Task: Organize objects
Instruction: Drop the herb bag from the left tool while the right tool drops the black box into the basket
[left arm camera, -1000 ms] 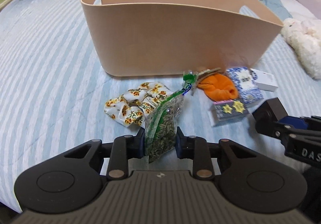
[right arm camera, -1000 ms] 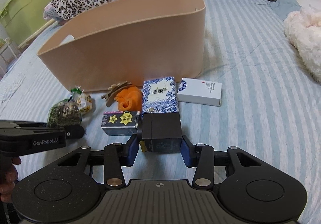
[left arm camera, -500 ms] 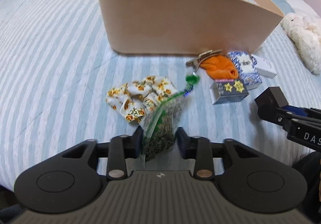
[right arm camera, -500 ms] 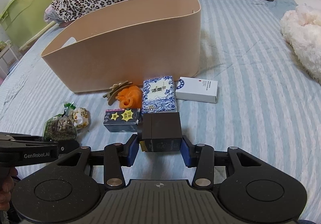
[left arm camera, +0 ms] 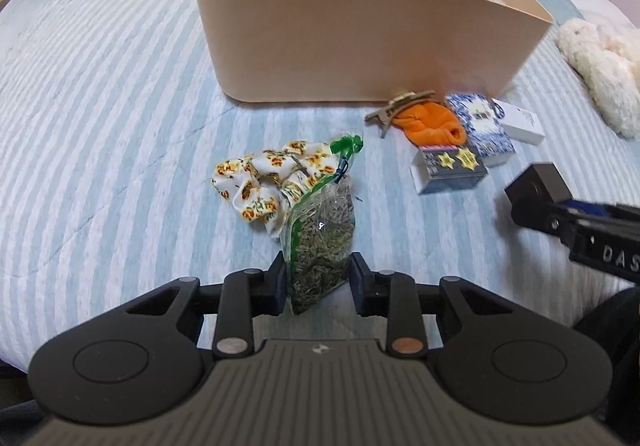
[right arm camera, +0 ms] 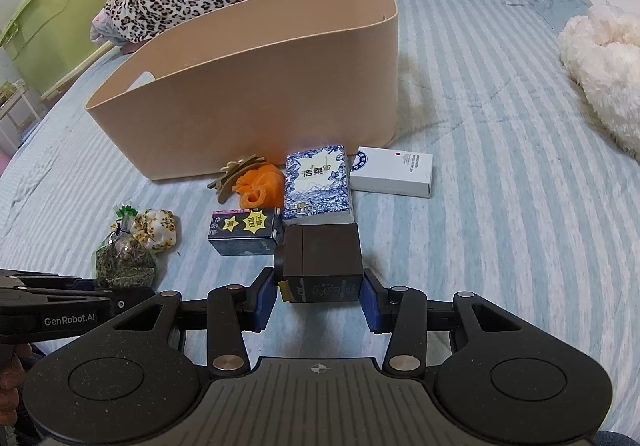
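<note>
Our left gripper [left arm camera: 318, 278] has just been closing on the seed bag [left arm camera: 320, 238] near us; its pads look to touch the crinkly plastic, though the pinch is low on a loose, floppy pouch — it may slump or slip out when lifted. Our right gripper [right arm camera: 318, 298] clamps a hard dark box [right arm camera: 320, 266], square-edged and safer. The smooth beige bin [left arm camera: 360, 34] waits beyond.

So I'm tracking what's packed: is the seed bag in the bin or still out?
Out. The seed bag stands on the striped bedspread, between the left tool's fingers, well short of the tan bin.
</note>
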Motion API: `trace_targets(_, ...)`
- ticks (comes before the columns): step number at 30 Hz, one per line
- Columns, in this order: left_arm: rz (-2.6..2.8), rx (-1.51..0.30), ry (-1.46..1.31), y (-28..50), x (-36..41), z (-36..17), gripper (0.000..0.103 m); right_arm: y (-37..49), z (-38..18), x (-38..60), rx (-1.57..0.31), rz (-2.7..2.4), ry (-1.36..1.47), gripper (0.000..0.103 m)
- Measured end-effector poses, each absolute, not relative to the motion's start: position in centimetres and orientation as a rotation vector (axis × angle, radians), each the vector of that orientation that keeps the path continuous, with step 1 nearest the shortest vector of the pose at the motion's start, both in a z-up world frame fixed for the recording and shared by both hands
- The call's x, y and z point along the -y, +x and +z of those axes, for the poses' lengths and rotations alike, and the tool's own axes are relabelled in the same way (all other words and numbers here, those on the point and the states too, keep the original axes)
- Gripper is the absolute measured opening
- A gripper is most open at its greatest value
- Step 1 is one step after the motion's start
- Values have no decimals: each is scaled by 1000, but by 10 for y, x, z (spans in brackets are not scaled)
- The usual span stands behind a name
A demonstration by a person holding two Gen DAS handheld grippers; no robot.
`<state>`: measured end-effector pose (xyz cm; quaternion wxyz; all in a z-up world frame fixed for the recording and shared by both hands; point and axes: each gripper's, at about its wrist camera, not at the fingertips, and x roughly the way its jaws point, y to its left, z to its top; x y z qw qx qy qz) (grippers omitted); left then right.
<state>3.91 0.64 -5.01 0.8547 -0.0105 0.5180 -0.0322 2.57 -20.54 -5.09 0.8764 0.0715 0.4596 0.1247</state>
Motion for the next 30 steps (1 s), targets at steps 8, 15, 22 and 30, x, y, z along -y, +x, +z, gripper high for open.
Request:
trace_targets(8, -103, -988, -5, 22, -3, -12, 32, 18, -28, 211, -896, 273, 169, 41)
trace_targets(15, -73, -847, 23, 47, -5, 33, 32, 31, 4, 214, -794, 274, 163, 41)
trace_targets(22, -25, -745, 32, 90, -10, 55, 32, 63, 29, 210, -708, 267, 142, 41)
trace_targets(30, -5, -760, 19, 143, -5, 33, 32, 112, 42, 197, -661, 244, 106, 41)
